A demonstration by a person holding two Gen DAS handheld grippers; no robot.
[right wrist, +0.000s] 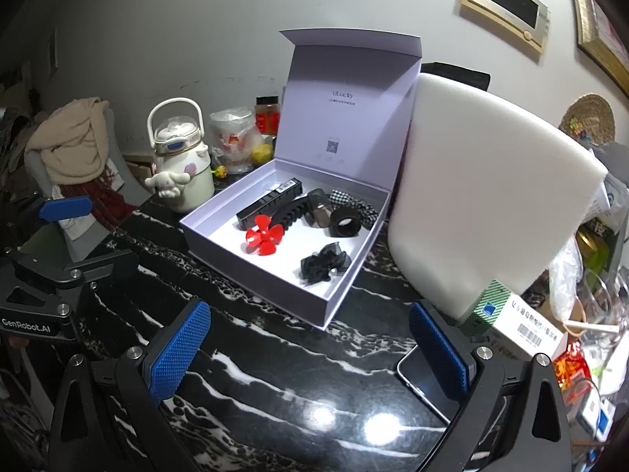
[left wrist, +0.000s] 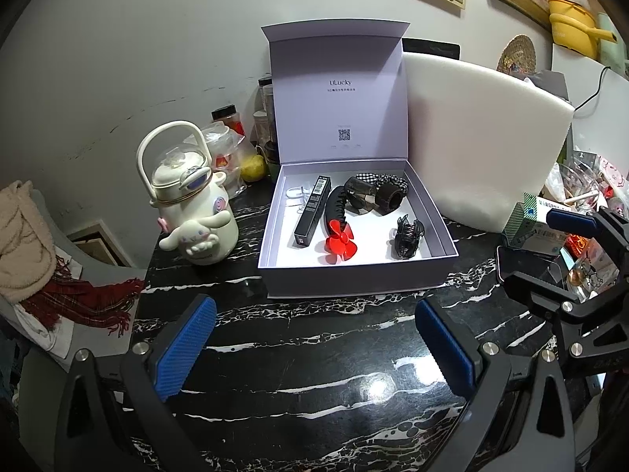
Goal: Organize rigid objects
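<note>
Rigid trinkets fill the matte lavender cardboard box (left wrist: 355, 271) at centre frame on the glossy black marble table (left wrist: 314, 373): a red plastic propeller (left wrist: 340, 242), a curved black comb clip (left wrist: 334, 206), a slim rectangular black carton (left wrist: 312, 210). Both the left gripper (left wrist: 314, 348) and right gripper (right wrist: 310, 350) hover near the bottom edge with ribbed blue pads spread wide, holding nothing.

My left wrist view faces the open box (left wrist: 355, 212) squarely from nearby; my right wrist view sees it (right wrist: 291, 236) obliquely from the right; both share the marble table (left wrist: 314, 354).
</note>
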